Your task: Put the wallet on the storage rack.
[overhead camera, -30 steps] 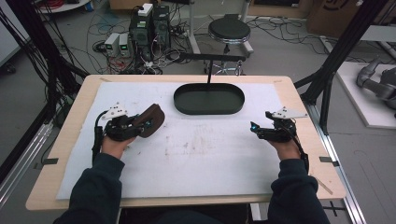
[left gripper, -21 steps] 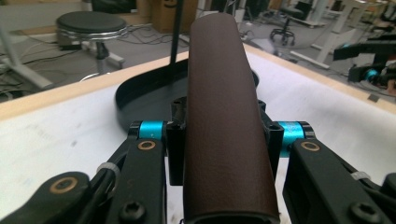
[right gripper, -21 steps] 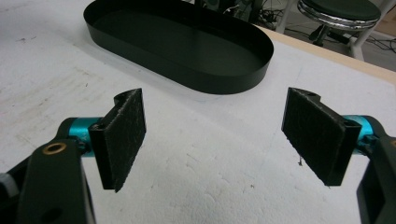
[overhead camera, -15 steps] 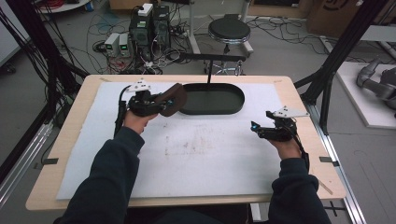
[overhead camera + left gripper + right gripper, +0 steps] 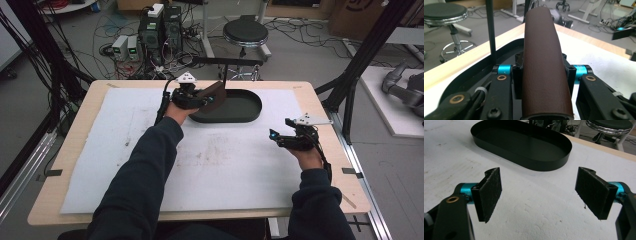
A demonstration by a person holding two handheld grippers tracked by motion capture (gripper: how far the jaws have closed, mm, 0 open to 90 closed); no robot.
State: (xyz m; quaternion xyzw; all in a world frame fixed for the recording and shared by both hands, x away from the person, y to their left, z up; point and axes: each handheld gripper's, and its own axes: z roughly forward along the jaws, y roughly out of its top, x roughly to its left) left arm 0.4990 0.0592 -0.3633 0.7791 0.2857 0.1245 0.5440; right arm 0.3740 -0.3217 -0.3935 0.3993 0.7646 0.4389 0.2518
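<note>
In the last second the left gripper (image 5: 202, 98), clamped on a brown case (image 5: 544, 65), carried it from nine o'clock up to the black tray's (image 5: 250, 112) rim, likely for placing, while the right gripper (image 5: 541, 192) rests wide open and empty at three o'clock

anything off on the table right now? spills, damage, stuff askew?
Nothing stands out. The black oval tray sits flat and empty on the white mat, which bears only faint smudges. The left gripper is shut on the brown leather case, held over the tray's left end. The right gripper is open, above bare mat.
</note>
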